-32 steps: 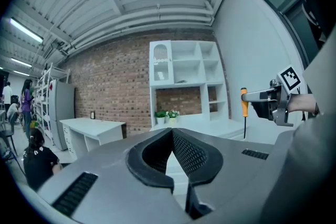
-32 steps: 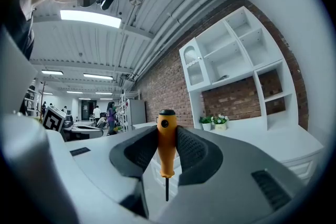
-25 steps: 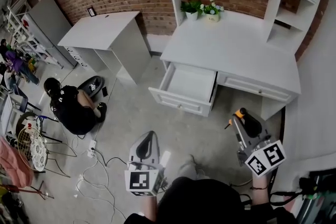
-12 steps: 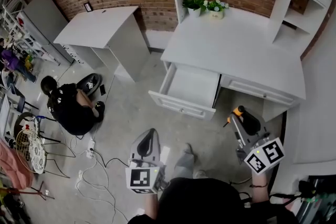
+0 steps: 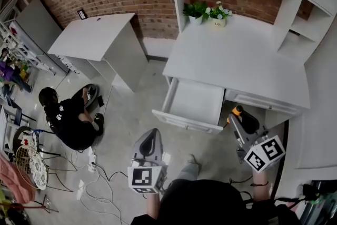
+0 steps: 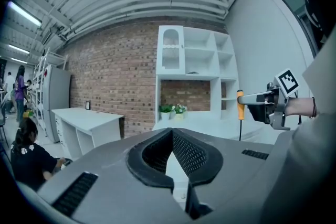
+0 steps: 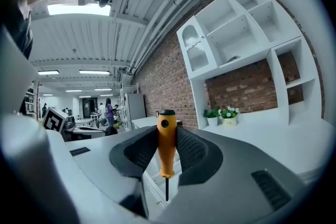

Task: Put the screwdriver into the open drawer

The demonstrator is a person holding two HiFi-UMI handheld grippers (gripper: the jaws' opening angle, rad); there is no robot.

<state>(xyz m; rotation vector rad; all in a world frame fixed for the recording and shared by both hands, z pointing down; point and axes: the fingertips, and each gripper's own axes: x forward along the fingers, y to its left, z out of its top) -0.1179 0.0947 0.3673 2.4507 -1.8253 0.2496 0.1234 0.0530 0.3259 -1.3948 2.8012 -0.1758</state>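
Note:
An orange-handled screwdriver point(image 7: 167, 147) stands upright between the pads of my right gripper point(image 7: 167, 132), its thin shaft pointing down. In the head view the right gripper point(image 5: 238, 113) holds the screwdriver point(image 5: 239, 110) just right of the open white drawer point(image 5: 184, 119). The bare inside of the drawer shows. My left gripper point(image 5: 151, 133) hangs over the floor in front of the drawer's left corner. Its tips meet with nothing between them in the left gripper view point(image 6: 171, 131). That view also shows the screwdriver point(image 6: 240, 105) off to the right.
The drawer belongs to a white desk point(image 5: 237, 55) with shelves above it and two small plant pots point(image 5: 206, 10) at the back. A second white table point(image 5: 95, 34) stands to the left. A person point(image 5: 68, 118) crouches on the floor beside loose cables point(image 5: 95, 166).
Both grippers have come closer to the desk. The open drawer now lies nearer the right gripper's tip. The hold on the screwdriver looks the same.

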